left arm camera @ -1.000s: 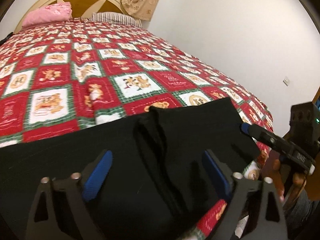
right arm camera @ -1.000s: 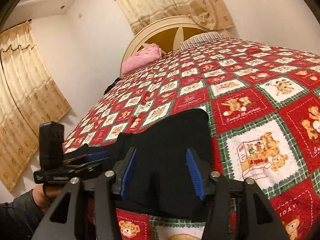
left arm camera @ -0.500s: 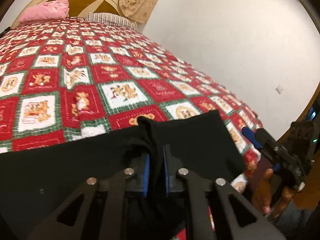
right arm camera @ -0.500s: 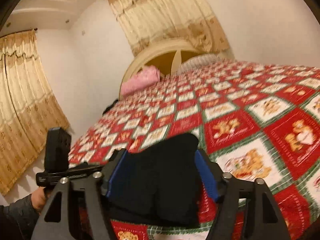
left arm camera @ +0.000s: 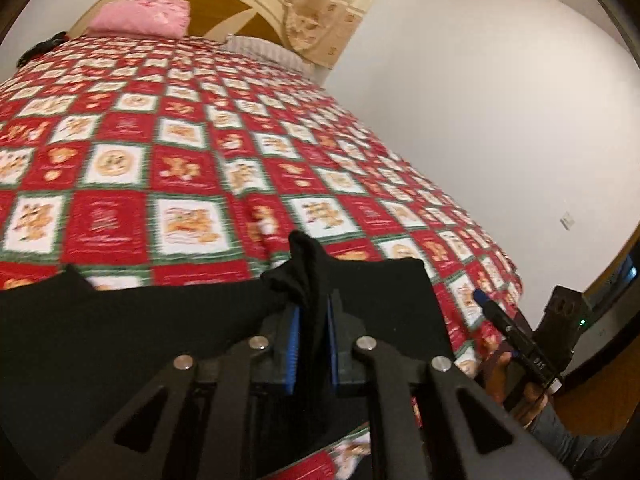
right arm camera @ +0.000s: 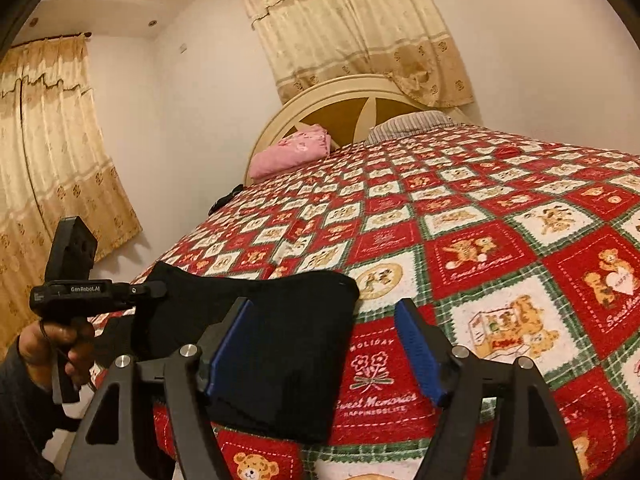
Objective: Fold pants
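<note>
Black pants (left arm camera: 168, 344) bunched, plush checked bedspread (left arm camera: 184, 184)

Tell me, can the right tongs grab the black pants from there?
Probably yes. The right tongs are open, and the pants edge lies just ahead on the bedspread with nothing between.

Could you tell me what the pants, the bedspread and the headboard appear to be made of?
Pants: soft matte black fabric, possibly knit; it bunches limply where the left gripper pinches it. Bedspread: fuzzy, towel-like printed cloth, judging by its nap. Headboard: probably wood, with a cream painted frame and brown panels in a smooth finish.
</note>
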